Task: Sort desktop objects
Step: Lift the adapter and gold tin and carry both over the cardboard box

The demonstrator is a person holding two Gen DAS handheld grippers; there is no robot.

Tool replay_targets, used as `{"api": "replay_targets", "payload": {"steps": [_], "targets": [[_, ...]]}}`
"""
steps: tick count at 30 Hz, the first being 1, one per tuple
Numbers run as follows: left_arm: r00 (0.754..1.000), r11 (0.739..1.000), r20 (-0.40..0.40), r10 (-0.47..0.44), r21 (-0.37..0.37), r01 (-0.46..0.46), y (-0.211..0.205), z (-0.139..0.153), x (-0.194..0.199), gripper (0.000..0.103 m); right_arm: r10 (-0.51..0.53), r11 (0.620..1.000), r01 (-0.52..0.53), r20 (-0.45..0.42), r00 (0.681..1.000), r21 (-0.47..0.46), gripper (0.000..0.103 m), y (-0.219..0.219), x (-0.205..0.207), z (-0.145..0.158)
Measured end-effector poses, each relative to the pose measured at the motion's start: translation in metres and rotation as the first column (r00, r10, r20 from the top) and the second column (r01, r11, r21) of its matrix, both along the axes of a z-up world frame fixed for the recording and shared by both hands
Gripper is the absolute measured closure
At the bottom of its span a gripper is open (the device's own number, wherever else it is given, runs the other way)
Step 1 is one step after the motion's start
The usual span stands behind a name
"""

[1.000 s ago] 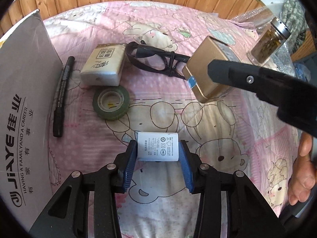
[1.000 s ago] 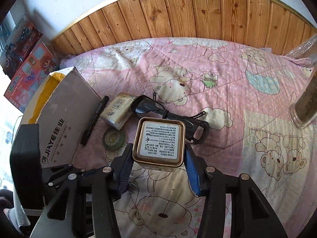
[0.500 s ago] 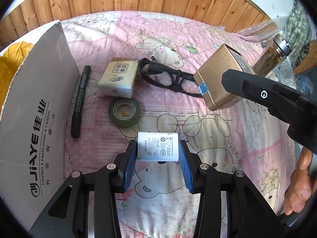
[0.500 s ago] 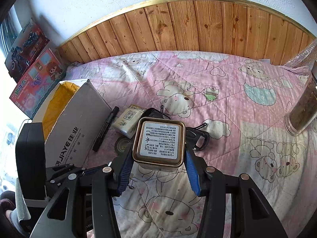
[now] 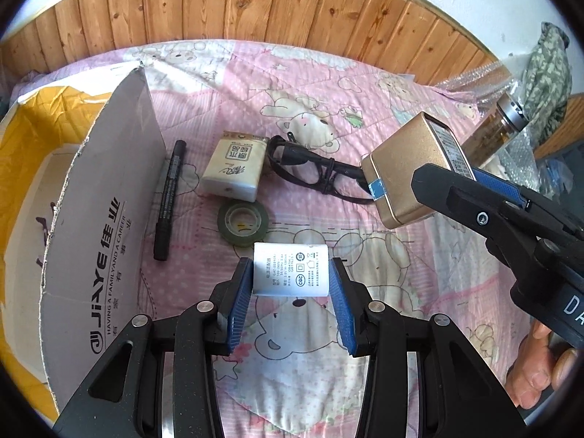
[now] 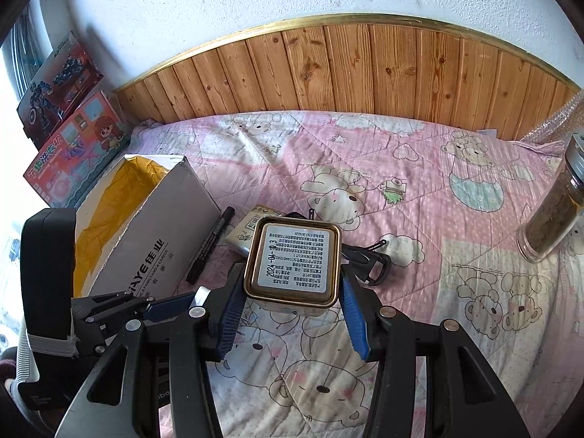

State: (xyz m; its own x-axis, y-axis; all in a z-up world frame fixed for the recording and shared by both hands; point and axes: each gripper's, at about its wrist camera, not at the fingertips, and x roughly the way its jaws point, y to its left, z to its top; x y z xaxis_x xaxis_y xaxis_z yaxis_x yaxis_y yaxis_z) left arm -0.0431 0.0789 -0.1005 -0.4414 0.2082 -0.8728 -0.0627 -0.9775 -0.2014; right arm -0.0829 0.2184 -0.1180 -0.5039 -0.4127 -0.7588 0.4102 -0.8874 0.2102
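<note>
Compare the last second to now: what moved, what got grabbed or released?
Both grippers rose from the bed, each carrying its load: left gripper with the white charger, right gripper with the gold tin. Nothing grabbed or released. Marker, tape roll, tissue pack and glasses stayed put.

White charger (image 5: 291, 269) and gold tin (image 6: 293, 260) held aloft, pen (image 5: 168, 200) on quilt

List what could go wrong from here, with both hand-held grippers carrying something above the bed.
1. The left hand-held gripper holds the white charger only at its pad tips; a jolt might slip it onto the tape roll below.
2. The right hand-held gripper clamps the smooth gold tin by its sides; it could slide out.
3. Both loads may head for the open cardboard box, so the grippers could collide.
</note>
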Motion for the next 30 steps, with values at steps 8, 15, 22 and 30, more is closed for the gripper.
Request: {"api": "replay_targets", "payload": {"steps": [8, 15, 22, 30], "targets": [[0.999, 1.000, -0.035, 0.016, 0.013, -0.015, -0.008, 0.018, 0.005, 0.060, 0.007, 1.000, -0.007, -0.022, 1.000, -0.011, 0.052, -0.006, 0.006, 0.011], [0.998, 1.000, -0.065, 0.026, 0.019, -0.025, -0.015, 0.029, 0.009, 0.060, 0.026, 1.000, -0.026, -0.063, 0.998, -0.013, 0.052, -0.014, 0.015, 0.024], [0.997, 0.999, -0.070, 0.022, 0.029, -0.020, -0.016, 0.034, 0.011, 0.060, 0.032, 0.999, -0.033, -0.075, 0.997, -0.018, 0.052, -0.018, 0.019, 0.031], [0.996, 0.999, -0.090, 0.021, 0.038, -0.017, -0.018, 0.042, 0.015, 0.060, 0.033, 0.999, -0.036, -0.093, 0.995, -0.032, 0.052, -0.016, 0.024, 0.038]]}}
